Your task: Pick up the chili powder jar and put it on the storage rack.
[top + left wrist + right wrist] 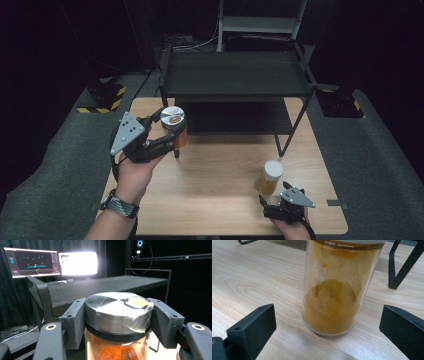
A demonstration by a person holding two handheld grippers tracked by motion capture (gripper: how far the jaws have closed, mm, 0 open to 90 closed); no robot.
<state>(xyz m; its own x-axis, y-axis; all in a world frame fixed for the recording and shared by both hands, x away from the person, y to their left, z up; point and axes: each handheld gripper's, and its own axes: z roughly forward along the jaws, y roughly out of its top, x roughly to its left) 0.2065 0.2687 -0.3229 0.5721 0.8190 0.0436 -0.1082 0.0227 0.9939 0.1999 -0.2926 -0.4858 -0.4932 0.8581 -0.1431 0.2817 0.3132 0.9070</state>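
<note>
Nearest us, our right tool (pixel 278 198) rests released before the yellow jar (pixel 270 177) on the table (pixel 215 195), while our left tool (pixel 167 131) clenches the red jar (pixel 175 126) aloft, probably shelf-bound (pixel 235 75) next.

Glass jar (pixel 117 347) — brushed-metal lid (pixel 112 312).

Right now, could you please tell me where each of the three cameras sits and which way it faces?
High view: above the person's side, looking forward and down on the wooden table; forearms, left tongs, right tongs.
Left gripper view: rides the left tongs, facing the black shelf and monitors; its jaws clamp the silver-lidded jar.
Right gripper view: rides the right tongs, low over the table; open jaws flank the yellow-powder jar.
Shared: both jars appear from above too.
</note>
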